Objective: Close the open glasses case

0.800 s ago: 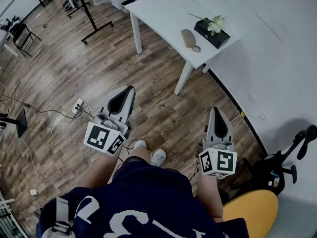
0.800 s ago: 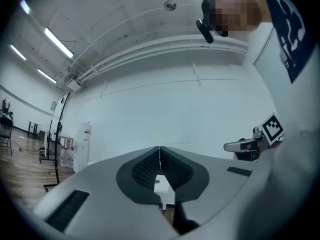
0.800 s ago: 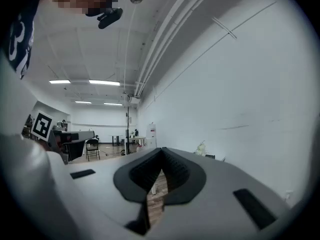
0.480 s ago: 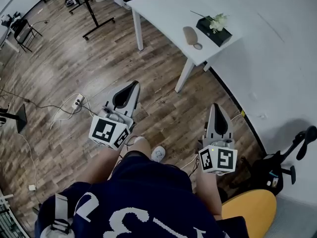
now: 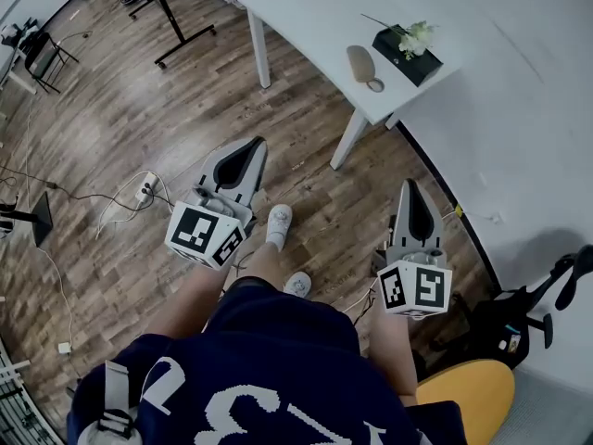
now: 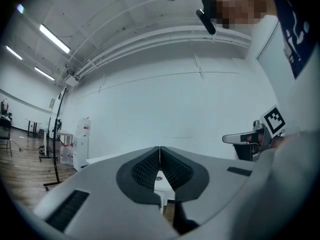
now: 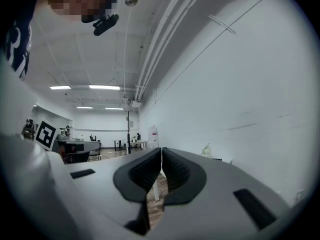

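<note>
The glasses case (image 5: 359,65) is tan and lies open on the white table (image 5: 306,17) far ahead, next to a black box with white flowers (image 5: 408,52). My left gripper (image 5: 254,143) is held level over the wood floor, well short of the table, shut with nothing in it. My right gripper (image 5: 409,184) is also level, shut and empty, near the white wall. In the left gripper view the left gripper (image 6: 160,148) has its pads pressed together. The right gripper (image 7: 161,149) looks the same in the right gripper view, with the flowers (image 7: 207,150) beyond.
A black stand (image 5: 176,26) is on the floor left of the table. Cables and a power strip (image 5: 144,193) lie at the left. An orange chair (image 5: 468,392) and black equipment (image 5: 528,313) sit behind me at the right. The person's shoes (image 5: 279,225) are below.
The person has stepped toward the table; one shoe has swung forward. The left gripper has moved up in the head view toward the table. Both grippers stay shut.
</note>
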Action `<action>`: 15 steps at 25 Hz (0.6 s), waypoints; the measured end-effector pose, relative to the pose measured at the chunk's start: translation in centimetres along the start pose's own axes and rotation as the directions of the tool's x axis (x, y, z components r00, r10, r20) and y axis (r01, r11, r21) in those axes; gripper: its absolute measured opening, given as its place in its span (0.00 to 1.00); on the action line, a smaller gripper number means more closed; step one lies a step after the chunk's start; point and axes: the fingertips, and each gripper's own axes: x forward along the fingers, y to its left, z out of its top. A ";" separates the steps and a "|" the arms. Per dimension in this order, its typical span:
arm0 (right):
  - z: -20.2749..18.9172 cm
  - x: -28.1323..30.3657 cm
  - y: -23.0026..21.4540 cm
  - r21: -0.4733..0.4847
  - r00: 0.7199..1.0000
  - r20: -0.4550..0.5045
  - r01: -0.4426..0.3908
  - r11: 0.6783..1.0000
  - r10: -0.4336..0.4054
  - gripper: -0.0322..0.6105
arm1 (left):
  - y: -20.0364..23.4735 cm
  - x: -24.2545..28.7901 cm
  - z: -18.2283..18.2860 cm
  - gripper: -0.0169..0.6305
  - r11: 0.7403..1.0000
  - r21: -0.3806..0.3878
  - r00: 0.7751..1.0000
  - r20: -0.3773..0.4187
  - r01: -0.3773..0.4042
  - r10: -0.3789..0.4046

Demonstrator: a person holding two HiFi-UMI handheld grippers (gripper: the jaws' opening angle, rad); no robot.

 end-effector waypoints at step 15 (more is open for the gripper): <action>2.2 18.7 -2.7 -0.010 0.994 0.069 0.089 0.996 -0.088 0.09 | 10.9 18.1 0.6 0.05 0.976 -0.025 0.976 0.024 0.217 -0.217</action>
